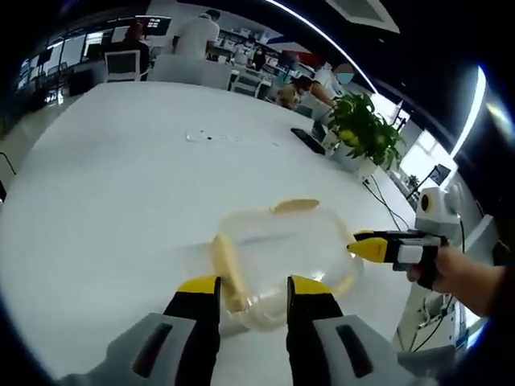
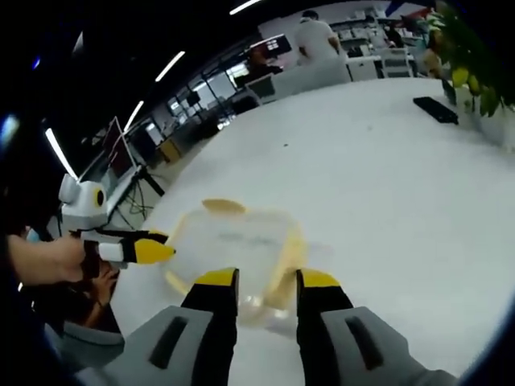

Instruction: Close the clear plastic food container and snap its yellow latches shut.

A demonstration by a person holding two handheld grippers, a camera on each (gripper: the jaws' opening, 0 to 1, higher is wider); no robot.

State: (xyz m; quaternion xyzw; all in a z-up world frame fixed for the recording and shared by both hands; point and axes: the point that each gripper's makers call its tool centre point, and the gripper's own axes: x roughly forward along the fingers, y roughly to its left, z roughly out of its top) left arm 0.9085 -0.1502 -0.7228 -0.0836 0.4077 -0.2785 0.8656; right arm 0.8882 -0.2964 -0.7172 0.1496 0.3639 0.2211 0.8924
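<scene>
The clear plastic container [image 1: 282, 249] lies on the white table [image 1: 121, 177], its lid on top. Yellow latches stick out at its far edge [image 1: 294, 205] and left side [image 1: 222, 259]. My left gripper [image 1: 254, 288] stands open, its yellow-tipped jaws on either side of the container's near edge. My right gripper [image 1: 366, 246], held by a hand, comes in from the right with its tip at the container's right rim. In the right gripper view the container [image 2: 237, 241] sits just beyond my open right gripper [image 2: 266, 280], and the left gripper [image 2: 153, 252] points at its left side.
A potted plant [image 1: 366, 129] and a black flat object [image 1: 308, 141] stand at the table's far right edge. Several people sit and stand at desks behind the table [image 1: 197, 36]. Wide bare tabletop [image 2: 386, 177] stretches beyond the container.
</scene>
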